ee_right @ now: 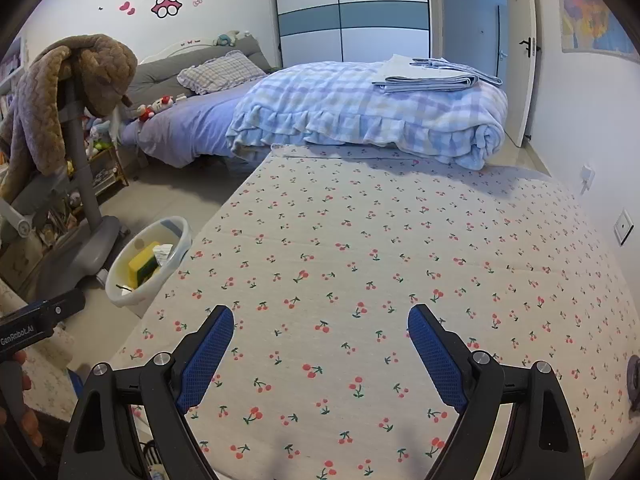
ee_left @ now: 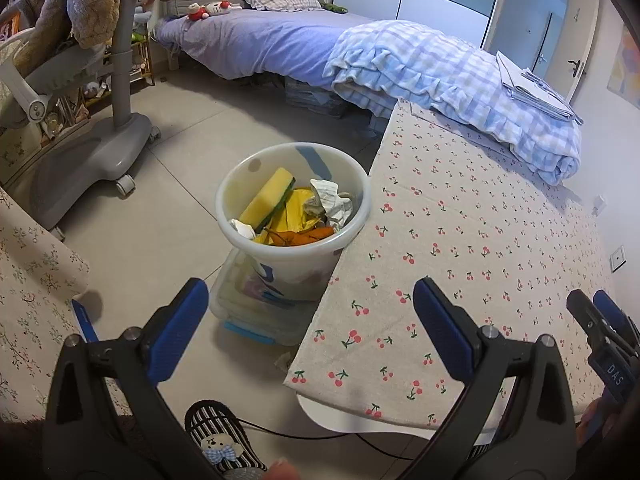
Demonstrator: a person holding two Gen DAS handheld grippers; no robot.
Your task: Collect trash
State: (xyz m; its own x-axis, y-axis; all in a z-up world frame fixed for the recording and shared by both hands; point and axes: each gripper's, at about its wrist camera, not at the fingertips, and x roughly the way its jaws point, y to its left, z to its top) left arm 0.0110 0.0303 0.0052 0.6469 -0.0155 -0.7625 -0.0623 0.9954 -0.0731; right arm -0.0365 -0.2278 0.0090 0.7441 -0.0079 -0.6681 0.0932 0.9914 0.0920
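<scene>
A white plastic bin (ee_left: 256,240) stands on a clear lidded box (ee_left: 256,312) on the floor, against the table's left edge. Inside lie a yellow sponge with a green back (ee_left: 268,198), crumpled white paper (ee_left: 330,200), yellow wrapping and an orange scrap. My left gripper (ee_left: 310,296) hangs open in front of the bin, with nothing between its blue pads. My right gripper (ee_right: 320,320) stands open over the cherry-print tablecloth (ee_right: 360,248), also holding nothing. The bin (ee_right: 132,296) shows at the left of the right wrist view. The right gripper's tips (ee_left: 600,312) reach into the left wrist view.
A bed with a checked blanket (ee_right: 360,108) and folded cloth (ee_right: 432,78) stands beyond the table. A grey wheeled stand (ee_left: 96,148) draped with clothes is left of the bin. A floral cloth surface (ee_left: 32,300) lies at the left. A person's slippered foot (ee_left: 224,440) is below.
</scene>
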